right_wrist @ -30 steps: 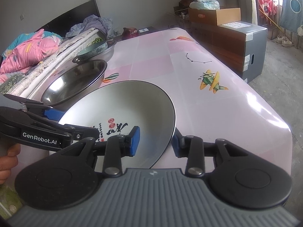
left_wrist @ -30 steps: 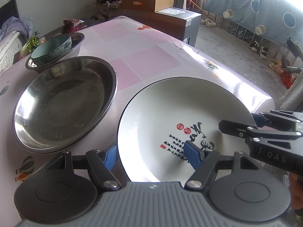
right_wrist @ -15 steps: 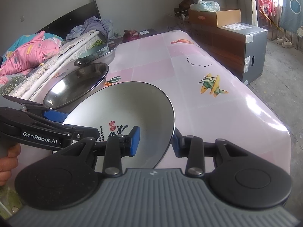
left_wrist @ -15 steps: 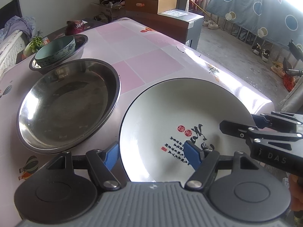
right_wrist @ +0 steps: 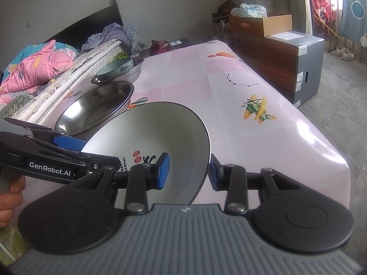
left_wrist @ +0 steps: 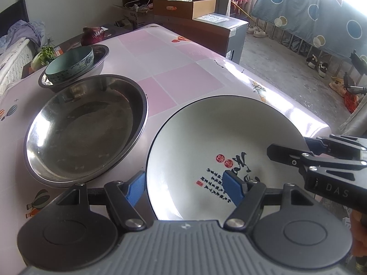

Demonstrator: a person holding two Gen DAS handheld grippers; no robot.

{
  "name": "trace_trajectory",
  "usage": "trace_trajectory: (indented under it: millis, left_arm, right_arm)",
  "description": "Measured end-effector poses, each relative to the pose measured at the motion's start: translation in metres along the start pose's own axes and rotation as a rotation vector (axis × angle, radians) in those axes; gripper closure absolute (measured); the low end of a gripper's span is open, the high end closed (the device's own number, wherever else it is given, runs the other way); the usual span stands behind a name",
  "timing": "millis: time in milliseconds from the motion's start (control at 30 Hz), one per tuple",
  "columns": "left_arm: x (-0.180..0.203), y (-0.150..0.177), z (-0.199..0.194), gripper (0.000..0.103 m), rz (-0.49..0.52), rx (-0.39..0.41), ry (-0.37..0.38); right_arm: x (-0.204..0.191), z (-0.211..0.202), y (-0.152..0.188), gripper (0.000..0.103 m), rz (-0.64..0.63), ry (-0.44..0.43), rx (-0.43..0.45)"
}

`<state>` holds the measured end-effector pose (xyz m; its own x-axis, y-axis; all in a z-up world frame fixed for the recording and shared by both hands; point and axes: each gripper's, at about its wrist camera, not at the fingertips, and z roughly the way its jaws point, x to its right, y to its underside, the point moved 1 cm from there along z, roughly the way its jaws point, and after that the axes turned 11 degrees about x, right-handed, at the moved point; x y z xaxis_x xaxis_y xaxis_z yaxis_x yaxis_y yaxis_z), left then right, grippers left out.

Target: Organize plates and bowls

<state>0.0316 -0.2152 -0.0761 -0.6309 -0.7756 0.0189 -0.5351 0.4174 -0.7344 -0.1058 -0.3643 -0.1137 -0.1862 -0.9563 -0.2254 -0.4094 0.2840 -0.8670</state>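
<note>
Gripping the white plate (left_wrist: 220, 142) rim with both grippers, we hold it at 3 o'clock of the steel basin (left_wrist: 84, 128). Our left gripper (left_wrist: 184, 186) fingers straddle its near edge, wide apart; our right gripper (right_wrist: 189, 168) fingers clamp its right rim.

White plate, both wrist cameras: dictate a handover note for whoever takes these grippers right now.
Right gripper: shut on the white plate's right rim; the plate looks tilted.
Left gripper: jaws wide, straddling the plate's left rim; can't tell if it grips.
On the table: the big steel pan is left of the plate; behind it a blue-green bowl sits in a smaller steel bowl.
Done: those two bowls are nested.
Left: probably put the plate down and group the remaining pieces.
</note>
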Motion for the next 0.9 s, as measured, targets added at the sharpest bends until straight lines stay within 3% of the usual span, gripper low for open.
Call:
trace_trajectory:
  millis: [900]
  left_arm:
    - [0.003,0.005,-0.008,0.032,0.037,0.036,0.009]
  right_arm:
    - [0.008,0.013,0.007,0.068,0.036,0.008,-0.009]
